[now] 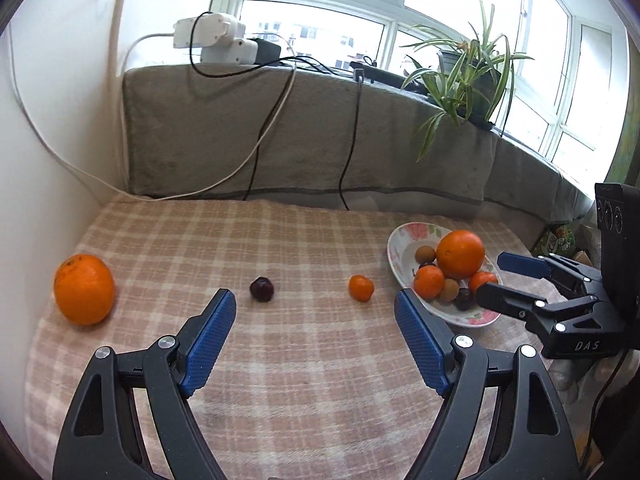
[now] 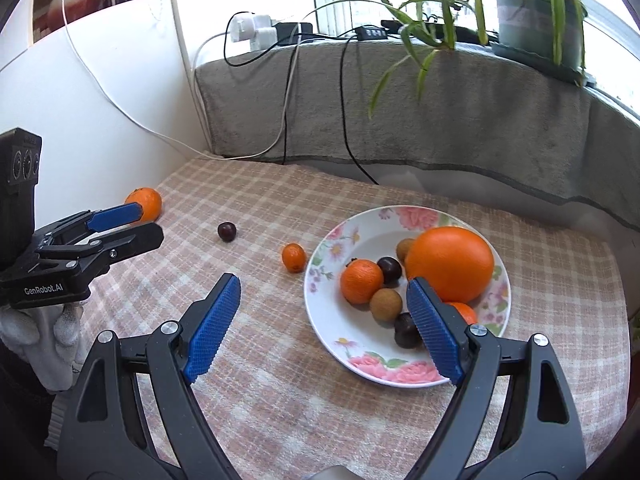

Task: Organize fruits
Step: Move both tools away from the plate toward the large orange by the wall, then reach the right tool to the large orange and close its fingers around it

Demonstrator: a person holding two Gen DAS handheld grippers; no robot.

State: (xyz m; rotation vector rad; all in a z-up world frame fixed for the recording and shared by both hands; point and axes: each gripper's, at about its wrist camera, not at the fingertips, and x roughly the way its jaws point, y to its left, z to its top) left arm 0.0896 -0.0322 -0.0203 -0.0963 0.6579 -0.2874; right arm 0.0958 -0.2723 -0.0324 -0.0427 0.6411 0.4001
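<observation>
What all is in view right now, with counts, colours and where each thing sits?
Large oranges: two, orange; one on the plate, one loose far left on the cloth.
Small mandarins: three, orange; two on the plate, one loose beside its rim.
Dark plums: three, dark purple; two on the plate, one loose mid-cloth.
Longans: two, tan; on the plate.
Plate: one, white, pink flowers; right side.
Checked cloth: one, pink-beige; table.
Potted plant: one, green; sill.
Left gripper: black, blue pads, open.
Right gripper: same, open.
</observation>
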